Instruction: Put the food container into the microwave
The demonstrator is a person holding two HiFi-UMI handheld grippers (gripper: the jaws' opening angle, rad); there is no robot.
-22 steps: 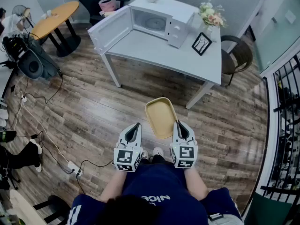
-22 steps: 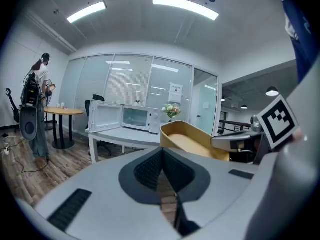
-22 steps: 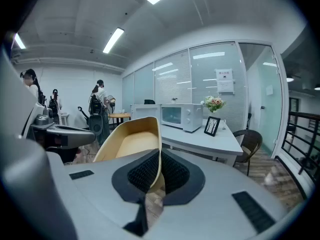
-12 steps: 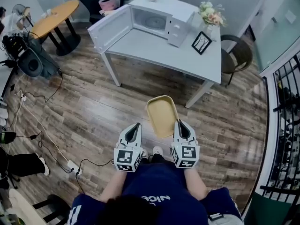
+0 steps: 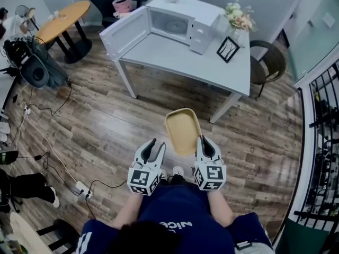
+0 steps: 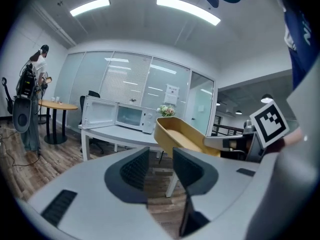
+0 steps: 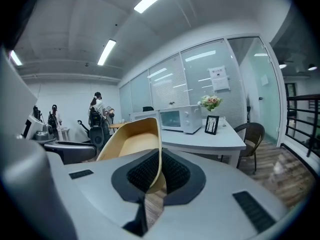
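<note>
While the person stands well apart from the white table (image 5: 159, 53), the left gripper (image 5: 156, 146) sits in the lower middle of the head view. Its jaws are a little apart with nothing between them, near the food container (image 5: 183, 131) but, I think, not touching it. The microwave (image 5: 175, 24) is at the upper middle, its door (image 5: 123, 33) swung open to the left. The container hangs over the floor, with its long axis running up the frame toward that opening. On its right side, the right gripper (image 5: 203, 142) is clamped on the near rim, so this hand alone carries it and must bring it forward and slightly left.
</note>
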